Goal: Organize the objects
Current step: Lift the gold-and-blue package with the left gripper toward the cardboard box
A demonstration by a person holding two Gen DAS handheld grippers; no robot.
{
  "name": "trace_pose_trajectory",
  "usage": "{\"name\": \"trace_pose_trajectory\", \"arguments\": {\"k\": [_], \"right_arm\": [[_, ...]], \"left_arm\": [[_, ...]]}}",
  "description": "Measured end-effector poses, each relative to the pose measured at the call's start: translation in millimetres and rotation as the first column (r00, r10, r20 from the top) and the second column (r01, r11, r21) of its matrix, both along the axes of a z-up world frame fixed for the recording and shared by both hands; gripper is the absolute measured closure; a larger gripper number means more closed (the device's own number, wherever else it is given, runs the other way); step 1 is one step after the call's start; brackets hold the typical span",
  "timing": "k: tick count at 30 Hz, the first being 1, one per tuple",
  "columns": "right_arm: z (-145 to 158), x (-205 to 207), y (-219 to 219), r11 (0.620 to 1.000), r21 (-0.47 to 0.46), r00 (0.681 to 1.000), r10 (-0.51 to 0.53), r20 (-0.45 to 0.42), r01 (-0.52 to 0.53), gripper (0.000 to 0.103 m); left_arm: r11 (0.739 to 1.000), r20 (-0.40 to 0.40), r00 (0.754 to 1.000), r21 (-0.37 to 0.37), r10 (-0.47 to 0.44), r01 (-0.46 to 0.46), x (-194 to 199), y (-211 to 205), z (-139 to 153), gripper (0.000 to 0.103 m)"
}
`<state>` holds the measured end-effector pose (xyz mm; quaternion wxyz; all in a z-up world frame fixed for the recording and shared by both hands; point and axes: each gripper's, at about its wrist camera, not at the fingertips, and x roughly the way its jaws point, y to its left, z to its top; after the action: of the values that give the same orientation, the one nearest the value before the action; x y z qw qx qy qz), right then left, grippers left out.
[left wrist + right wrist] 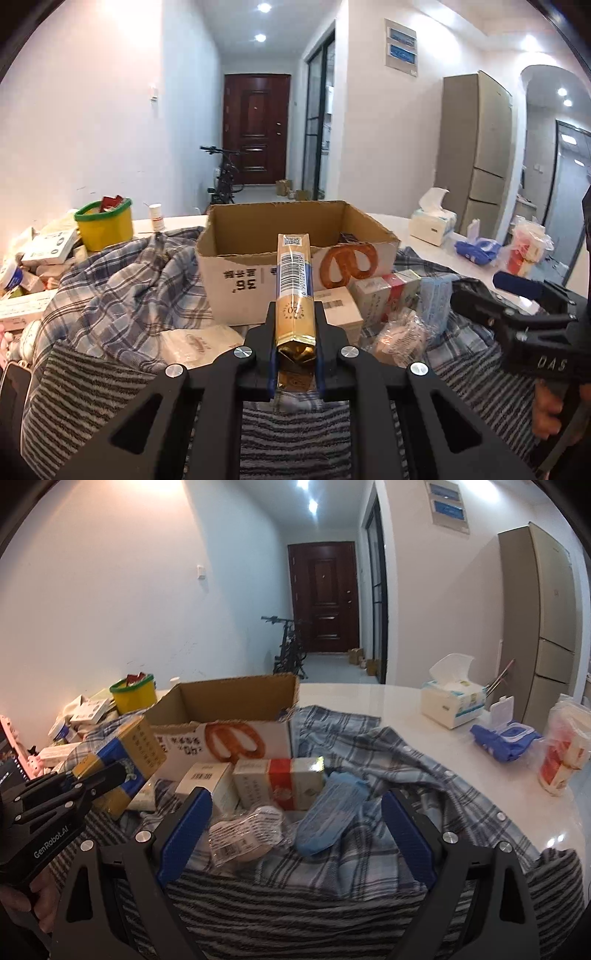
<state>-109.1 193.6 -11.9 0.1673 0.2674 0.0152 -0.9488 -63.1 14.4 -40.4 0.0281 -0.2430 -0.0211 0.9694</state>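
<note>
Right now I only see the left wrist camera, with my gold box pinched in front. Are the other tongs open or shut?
Observer: Open. The right tongs gape wide, holding nothing.
Operator: What's in front of them?
Observer: A clear plastic packet and a blue packet lie between the pads, on the plaid cloth.
Operator: Does my box look different from there?
Observer: Yes. The gold box shows a wide side with rows of print and a blue band.

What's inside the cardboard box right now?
The cardboard box is open. In the left wrist view only a dark item shows at the far right corner; I can't identify it. The near wall and the gold pack in the left tongs hide the rest of the floor.
</note>
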Motion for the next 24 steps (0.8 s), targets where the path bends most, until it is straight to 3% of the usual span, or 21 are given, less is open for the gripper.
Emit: {"name": "trace_pose_trajectory", "arguments": {"k": [14,24], "right_arm": [[-26.9,-16.3,-45.9,0.991,0.100,0.991,0.076,0.107,-0.087,0.010],[-43.2,-28.5,-60.4,0.976,0.182,0.981,0.090,0.170,-0.121,0.010]], "left_arm": [[0.998,0.022,0.999,0.056,0.025,-0.026,-2.6,-11.5,-4.2,0.087],[0.998,0.042,0.999,0.055,0.028,-0.030,-3.8,-10.8,-6.8,0.087]]}}
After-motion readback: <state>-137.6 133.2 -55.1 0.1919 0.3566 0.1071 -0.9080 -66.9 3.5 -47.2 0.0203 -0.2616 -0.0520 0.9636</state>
